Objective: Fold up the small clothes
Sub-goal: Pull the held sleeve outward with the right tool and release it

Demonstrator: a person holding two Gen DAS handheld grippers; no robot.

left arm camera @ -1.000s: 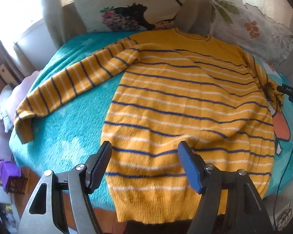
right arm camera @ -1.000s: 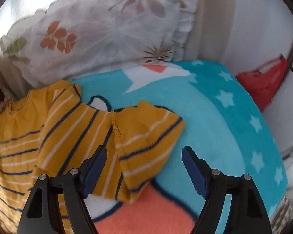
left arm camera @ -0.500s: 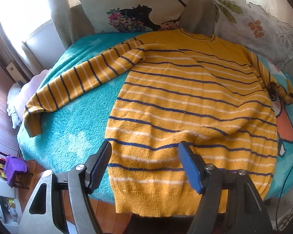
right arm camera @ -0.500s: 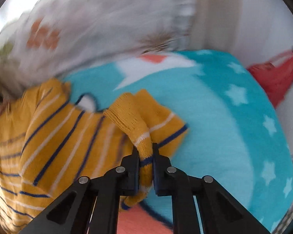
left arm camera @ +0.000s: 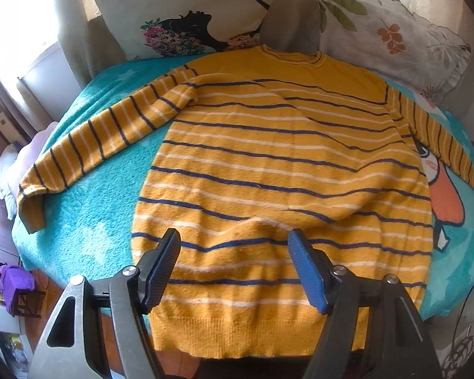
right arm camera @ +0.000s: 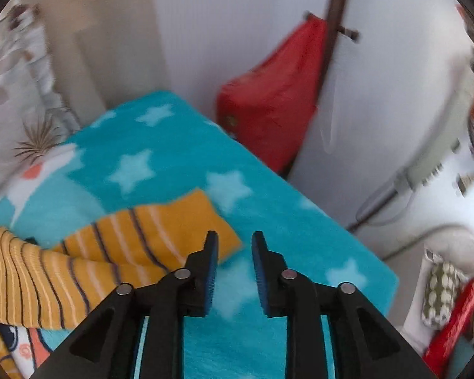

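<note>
A yellow striped sweater lies flat on the teal star blanket, collar toward the pillows at the far edge, hem hanging over the near edge. My left claw hovers above the hem, its blue pads wide apart and holding nothing. My right claw hangs over the blanket's right side, jaws parted by a narrow gap and empty, the sweater's right sleeve cuff lying just beside its left finger. A red bag hangs against the wall beyond.
</note>
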